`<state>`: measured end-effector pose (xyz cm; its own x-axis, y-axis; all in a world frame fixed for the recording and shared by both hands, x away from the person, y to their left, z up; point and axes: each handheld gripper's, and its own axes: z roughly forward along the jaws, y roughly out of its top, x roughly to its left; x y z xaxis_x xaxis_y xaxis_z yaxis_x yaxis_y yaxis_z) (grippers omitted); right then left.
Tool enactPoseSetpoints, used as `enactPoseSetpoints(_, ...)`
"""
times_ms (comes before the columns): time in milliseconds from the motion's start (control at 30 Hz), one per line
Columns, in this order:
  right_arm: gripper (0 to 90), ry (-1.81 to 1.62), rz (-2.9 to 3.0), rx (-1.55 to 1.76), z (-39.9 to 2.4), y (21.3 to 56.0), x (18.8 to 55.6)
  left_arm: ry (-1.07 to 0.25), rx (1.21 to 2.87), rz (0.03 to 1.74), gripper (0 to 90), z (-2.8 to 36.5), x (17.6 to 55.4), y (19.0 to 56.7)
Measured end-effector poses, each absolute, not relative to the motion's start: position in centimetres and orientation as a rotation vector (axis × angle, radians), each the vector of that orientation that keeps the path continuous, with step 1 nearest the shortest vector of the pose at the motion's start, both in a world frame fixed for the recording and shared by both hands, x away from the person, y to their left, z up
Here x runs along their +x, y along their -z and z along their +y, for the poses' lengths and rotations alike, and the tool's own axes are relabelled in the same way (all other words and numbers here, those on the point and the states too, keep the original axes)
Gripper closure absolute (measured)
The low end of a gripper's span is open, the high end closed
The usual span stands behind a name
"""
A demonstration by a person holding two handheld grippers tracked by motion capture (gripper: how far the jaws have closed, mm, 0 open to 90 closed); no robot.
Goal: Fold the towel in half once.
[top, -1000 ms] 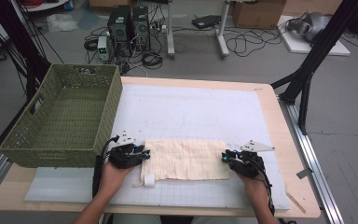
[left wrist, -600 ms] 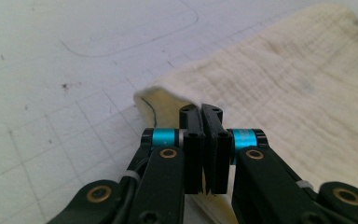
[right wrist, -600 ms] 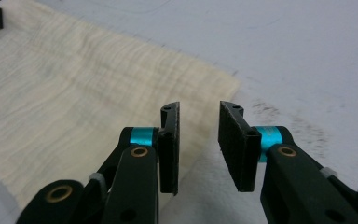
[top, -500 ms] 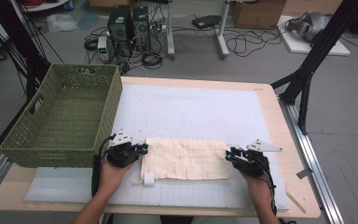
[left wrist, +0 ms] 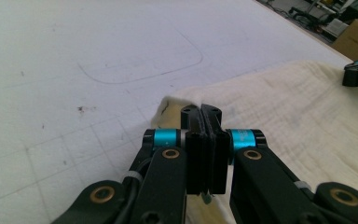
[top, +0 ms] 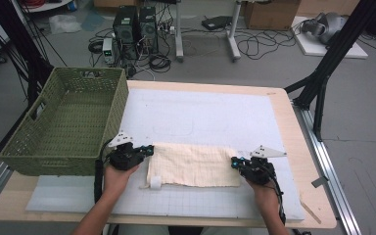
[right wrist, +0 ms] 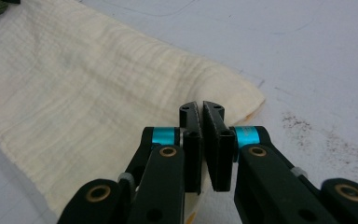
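Counter (top: 303,147), white gridded mat (top: 200,117) on top; no readable writing. Green wicker basket (top: 63,122) at counter's left edge. Cream cloth (top: 193,164) flat near counter's front edge, small white tag (top: 155,182) at its front left corner. Left gripper (top: 149,149) jaws clamped on cloth's left far corner. Right gripper (top: 235,162) jaws just been closing, pinching cloth's right edge.

Cloth (top: 193,165) lies on mat (top: 200,117), near front edge. Basket (top: 63,122) stands left of it. Left gripper (top: 149,149) at cloth's left end, right gripper (top: 234,161) at its right.
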<state>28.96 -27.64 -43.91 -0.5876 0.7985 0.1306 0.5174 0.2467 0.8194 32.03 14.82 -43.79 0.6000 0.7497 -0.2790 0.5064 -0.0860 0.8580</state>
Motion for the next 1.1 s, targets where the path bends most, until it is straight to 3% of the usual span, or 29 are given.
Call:
enactPoseSetpoints(300,82.4,-1.12,2.245,1.208,-26.9,44.6,29.4,-0.344,1.877,1.109,86.0,14.0,32.7,44.9)
enactPoseSetpoints(400,70.2,-1.087,2.219,1.212,-27.0,44.4,29.3,-0.414,1.868,1.117,66.7,14.2,32.7,44.7)
enactPoseSetpoints(567,57.4,-1.187,2.101,1.188,-28.0,42.7,29.7,-0.436,1.87,1.051,57.4,13.9,33.3,43.7)
enactPoseSetpoints(900,57.3,-1.093,2.259,1.096,-25.5,43.5,34.8,-0.408,1.969,1.087,45.0,11.9,37.0,44.7)
enactPoseSetpoints(1000,55.1,-1.047,2.326,1.115,-25.4,44.5,35.7,-0.4,1.994,1.074,46.9,12.1,37.1,44.9)
enactPoseSetpoints(1100,56.6,-1.095,2.339,1.169,-26.1,44.8,35.9,-0.386,2.004,1.072,62.3,12.6,36.9,44.8)
